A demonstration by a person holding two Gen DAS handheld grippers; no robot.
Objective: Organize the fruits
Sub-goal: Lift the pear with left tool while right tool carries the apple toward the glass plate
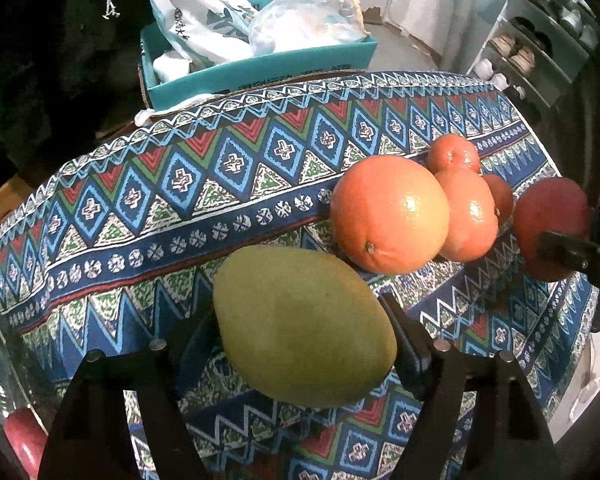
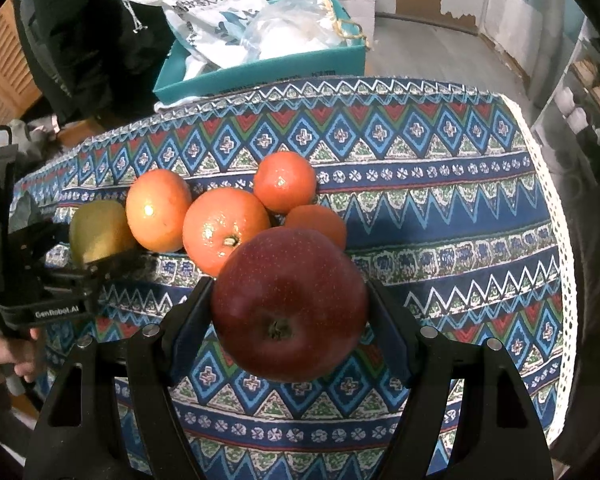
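Note:
A green mango (image 1: 304, 332) sits between the fingers of my left gripper (image 1: 300, 312), which is shut on it just above the patterned tablecloth (image 1: 180, 184). My right gripper (image 2: 290, 292) is shut on a dark red apple (image 2: 288, 308), stem end facing the camera. Behind the apple, several oranges cluster on the cloth: a large orange (image 2: 224, 228), another (image 2: 158, 210) and a small tangerine (image 2: 284, 182). From the left wrist view the large orange (image 1: 390, 214) lies just right of the mango, with the apple (image 1: 552, 224) farther right. The mango (image 2: 98, 230) also shows at the left of the right wrist view.
A teal box (image 1: 260, 68) filled with plastic bags stands beyond the table's far edge. A glass bowl (image 1: 4, 380) holding something red is at the lower left. A shelf rack (image 1: 540, 48) stands at the right. A hand (image 2: 0, 356) holds the left gripper's handle.

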